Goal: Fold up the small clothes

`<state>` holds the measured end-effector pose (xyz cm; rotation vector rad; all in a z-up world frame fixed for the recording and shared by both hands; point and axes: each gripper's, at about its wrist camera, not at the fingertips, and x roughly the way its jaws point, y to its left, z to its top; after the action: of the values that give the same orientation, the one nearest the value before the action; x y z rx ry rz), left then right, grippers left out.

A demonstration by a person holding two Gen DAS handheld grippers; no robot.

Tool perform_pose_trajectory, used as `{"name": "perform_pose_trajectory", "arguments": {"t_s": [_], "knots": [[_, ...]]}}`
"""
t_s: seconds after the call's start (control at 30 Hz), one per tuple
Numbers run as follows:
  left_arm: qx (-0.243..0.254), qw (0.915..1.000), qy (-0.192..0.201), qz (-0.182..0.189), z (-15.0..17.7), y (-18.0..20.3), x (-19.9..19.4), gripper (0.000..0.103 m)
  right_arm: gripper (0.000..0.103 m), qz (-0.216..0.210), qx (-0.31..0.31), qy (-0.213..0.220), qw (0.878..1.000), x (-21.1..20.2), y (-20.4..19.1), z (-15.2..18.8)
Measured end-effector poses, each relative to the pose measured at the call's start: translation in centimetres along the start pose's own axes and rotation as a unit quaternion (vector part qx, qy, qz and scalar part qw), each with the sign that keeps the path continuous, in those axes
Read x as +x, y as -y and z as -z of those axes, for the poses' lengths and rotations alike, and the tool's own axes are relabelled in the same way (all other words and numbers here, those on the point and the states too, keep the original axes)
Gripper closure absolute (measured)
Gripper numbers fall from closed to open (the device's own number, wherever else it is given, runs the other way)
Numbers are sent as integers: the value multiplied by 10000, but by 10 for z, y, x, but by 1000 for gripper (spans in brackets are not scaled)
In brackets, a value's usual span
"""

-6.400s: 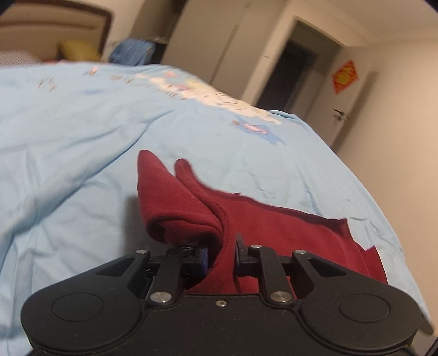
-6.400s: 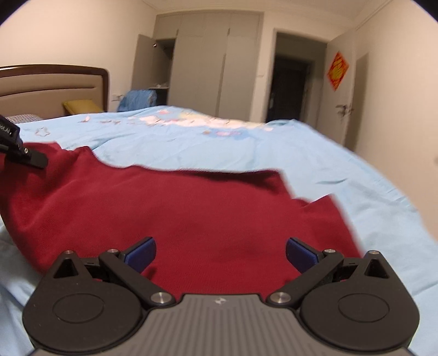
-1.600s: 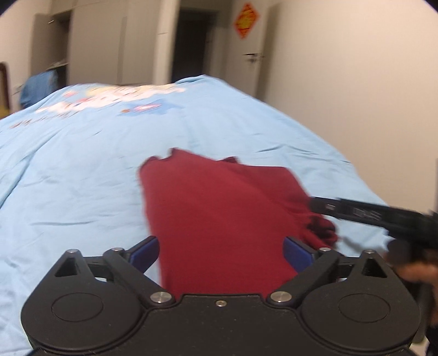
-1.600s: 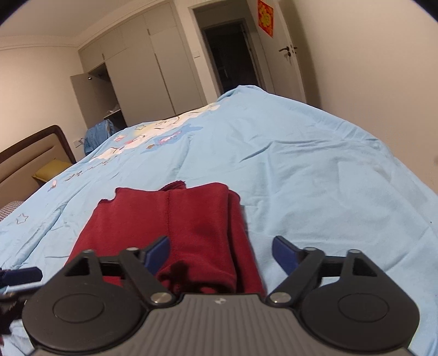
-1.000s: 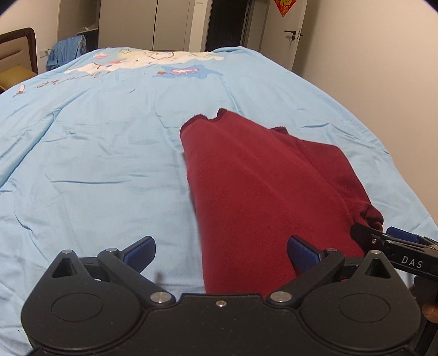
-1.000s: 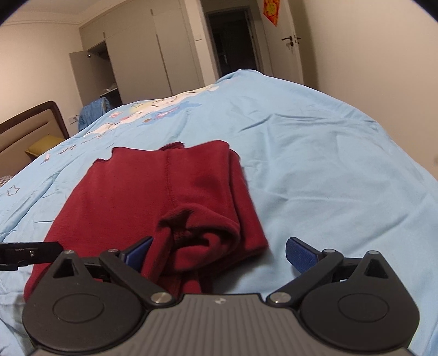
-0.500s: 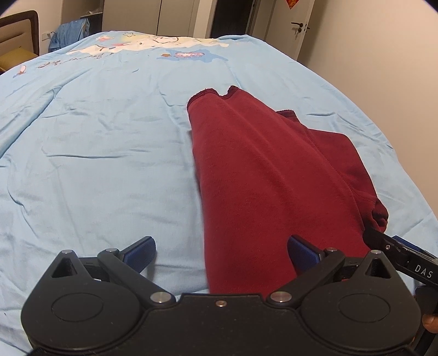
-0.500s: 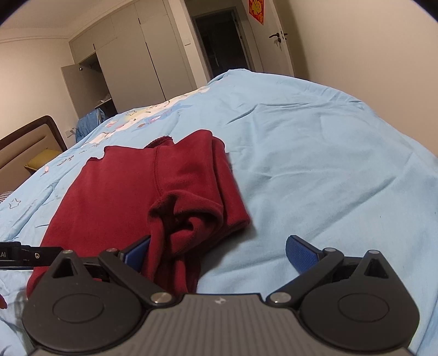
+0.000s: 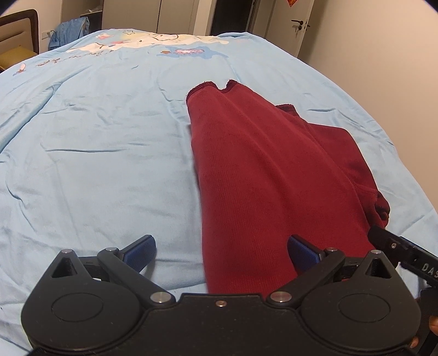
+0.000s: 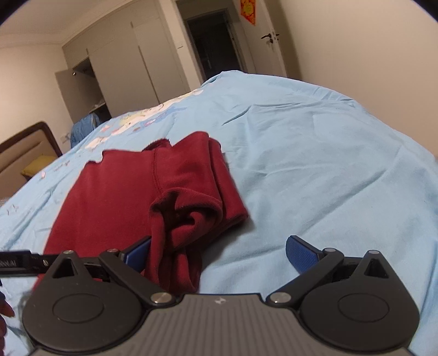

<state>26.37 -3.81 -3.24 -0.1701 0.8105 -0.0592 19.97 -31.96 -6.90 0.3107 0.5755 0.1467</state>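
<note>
A dark red garment (image 9: 262, 169) lies folded lengthwise on the light blue bedspread (image 9: 95, 137). My left gripper (image 9: 220, 250) is open at its near end, the left edge of the cloth running between the blue pads. In the right wrist view the red garment (image 10: 142, 189) shows a bunched sleeve or cuff at its near right. My right gripper (image 10: 219, 254) is open, with that bunched cloth just inside its left pad and bare bedspread (image 10: 314, 164) under the rest. The right gripper's tip (image 9: 397, 249) shows at the left wrist view's right edge.
The bed fills both views. A headboard (image 10: 24, 148) and yellow pillow (image 10: 35, 167) sit at the far left, blue clothing (image 9: 68, 30) hangs near the wardrobe (image 10: 123, 82), and a doorway (image 10: 213, 46) and door (image 9: 298, 24) stand beyond. A wall (image 9: 383, 68) runs along the bed's right side.
Over the last seconds the garment was let go by the left gripper and now lies folded into a narrow strip. In the last half second both grippers shifted only slightly; both stay open.
</note>
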Motion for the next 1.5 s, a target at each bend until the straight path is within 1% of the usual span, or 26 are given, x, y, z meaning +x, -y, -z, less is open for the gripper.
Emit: {"name": "perform_pose_trajectory", "arguments": {"t_s": [0.1,0.2,0.27,0.33,0.37,0.43,0.47,0.53,0.57,0.63,0.73,0.87,0.97,1.03,1.2,1.27,1.37,1.5], "knots": [[-35,10000,-14,6,0,0,2,1,0,-131,235,229,9994,-7,2,-6],[-31,10000,-30,13,1,1,3,1,0,-167,233,418,9987,-8,2,-18],[-32,9999,-106,78,0,2,5,1,3,-205,170,427,9987,-3,0,-26],[-8,9997,-192,165,0,4,7,1,8,-285,94,432,9986,3,-2,-35],[22,9996,-207,179,0,6,8,1,12,-314,30,415,9986,7,-4,-39],[87,9995,-221,197,0,9,10,1,26,-259,-141,350,9990,17,-8,-46],[111,9994,-235,230,1,10,11,1,30,-224,-227,321,9990,22,-11,-49],[130,9991,-269,292,2,12,13,1,49,-150,-354,202,9991,32,-14,-53],[150,9990,-282,317,2,13,14,1,54,-119,-413,145,9990,37,-15,-55],[231,9987,-304,349,3,17,16,1,77,-72,-554,94,9984,43,-18,-57],[316,9984,-321,353,4,21,20,1,91,-118,-807,87,9966,45,-24,-60],[336,9981,-345,381,2,23,22,1,97,-135,-1066,109,9942,45,-29,-62],[350,9978,-354,440,0,25,24,1,99,89,-1432,215,9894,45,-34,-67],[392,9971,-364,536,-4,28,26,1,100,198,-1546,290,9874,45,-36,-73],[400,9969,-405,535,-12,38,32,1,100,291,-1422,262,9891,50,-32,-88],[415,9970,-416,511,-12,40,32,1,100,290,-1337,109,9905,58,-27,-85],[428,9964,-447,578,-12,37,29,1,100,263,-1142,-147,9930,69,-16,-75],[330,9956,-501,721,-12,28,21,1,100,252,-1025,-159,9943,69,-11,-65]]}}
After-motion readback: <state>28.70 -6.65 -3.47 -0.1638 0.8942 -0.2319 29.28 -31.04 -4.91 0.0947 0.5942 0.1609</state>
